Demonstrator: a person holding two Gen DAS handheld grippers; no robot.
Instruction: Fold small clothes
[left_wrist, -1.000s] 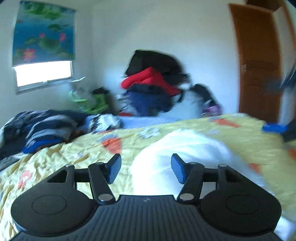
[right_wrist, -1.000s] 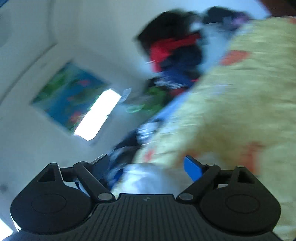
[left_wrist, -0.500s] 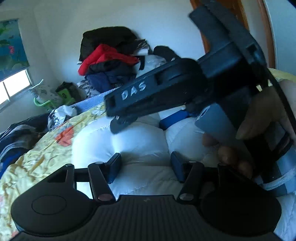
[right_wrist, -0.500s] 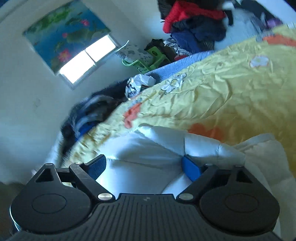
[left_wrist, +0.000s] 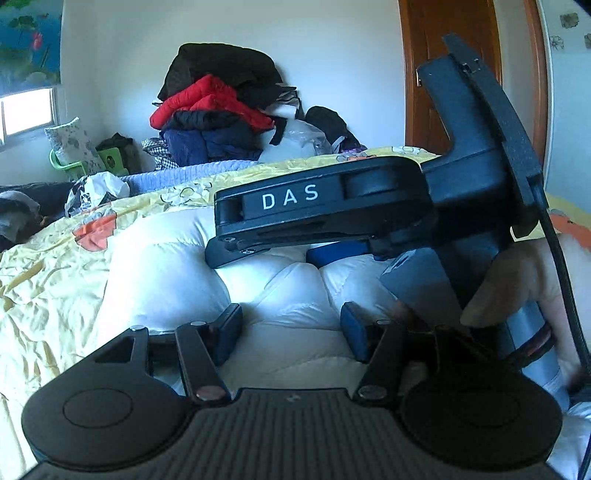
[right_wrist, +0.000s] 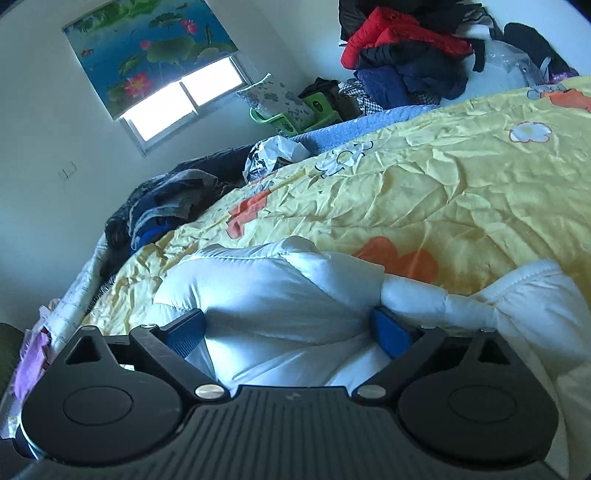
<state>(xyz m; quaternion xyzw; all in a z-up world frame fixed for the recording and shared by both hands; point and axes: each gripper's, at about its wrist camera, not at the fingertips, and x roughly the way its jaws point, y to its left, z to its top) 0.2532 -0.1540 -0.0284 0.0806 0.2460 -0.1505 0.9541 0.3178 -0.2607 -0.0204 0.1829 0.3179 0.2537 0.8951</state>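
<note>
Left wrist view: white quilted puffer jacket (left_wrist: 288, 295) lying on yellow flower-print bedsheet (left_wrist: 44, 280), left gripper (left_wrist: 291, 328) jaws apart over it, right gripper (right_wrist: 288, 328) jaws just opened wide, straddling its padding, unclamped; heaped red and dark clothes (left_wrist: 218, 110) beyond.

- Two grippers in my hands: left gripper (left_wrist: 290, 330), right gripper (right_wrist: 290, 332).
- One white puffy garment (right_wrist: 273, 295).
- One yellow bedsheet (right_wrist: 461, 192).
- One clothes pile (right_wrist: 406, 55), upper right.
- One window (right_wrist: 181, 99), upper left.
</note>
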